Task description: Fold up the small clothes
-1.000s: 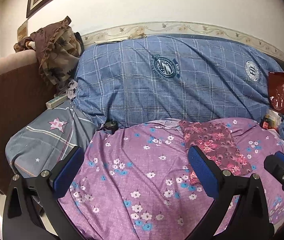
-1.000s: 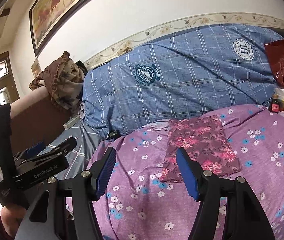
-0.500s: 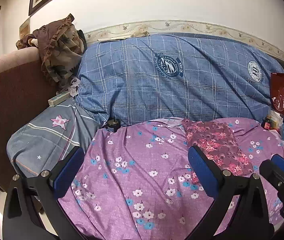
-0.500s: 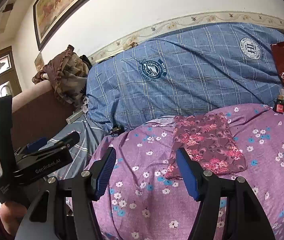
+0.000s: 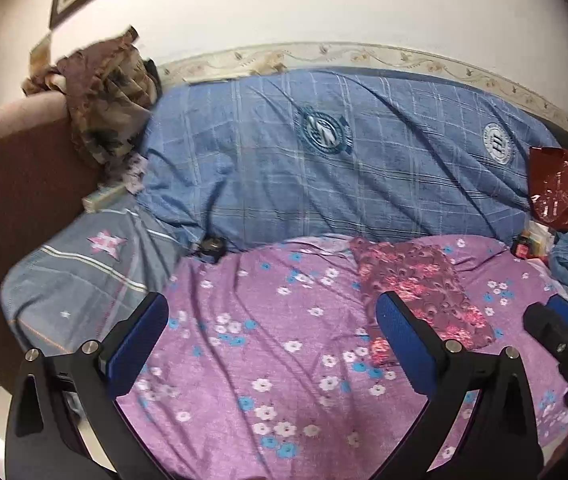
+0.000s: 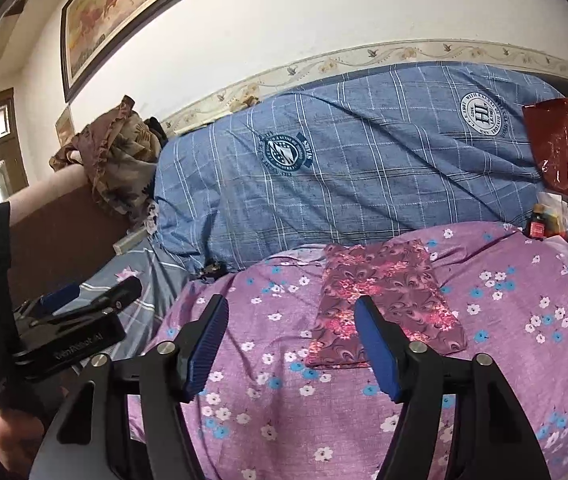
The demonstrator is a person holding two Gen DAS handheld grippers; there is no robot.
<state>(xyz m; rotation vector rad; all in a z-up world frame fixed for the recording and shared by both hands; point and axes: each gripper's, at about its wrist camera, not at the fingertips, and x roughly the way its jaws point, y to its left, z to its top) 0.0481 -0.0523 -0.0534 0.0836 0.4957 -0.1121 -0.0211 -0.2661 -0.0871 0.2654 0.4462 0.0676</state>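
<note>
A folded maroon floral cloth [image 5: 420, 288] lies flat on the purple flowered bedspread [image 5: 276, 320]; it also shows in the right wrist view [image 6: 388, 300]. My left gripper [image 5: 272, 340] is open and empty, held above the bedspread to the left of the cloth. My right gripper [image 6: 292, 344] is open and empty, held above the bedspread just in front of the cloth's near left corner. It shows at the right edge of the left wrist view [image 5: 564, 328]. The left gripper shows at the left of the right wrist view [image 6: 76, 320].
A blue checked duvet [image 6: 364, 168] is heaped along the wall behind. A grey star pillow [image 5: 80, 272] lies at the left by the brown headboard [image 5: 8, 184], with brown clothes [image 5: 108, 96] draped over it. A red bag [image 6: 564, 144] and a small bottle [image 6: 537, 224] sit at the right.
Both grippers have drifted a little, and the cloth sits slightly farther left in the right wrist view. The cloth lies as it did. Both grippers stay open.
</note>
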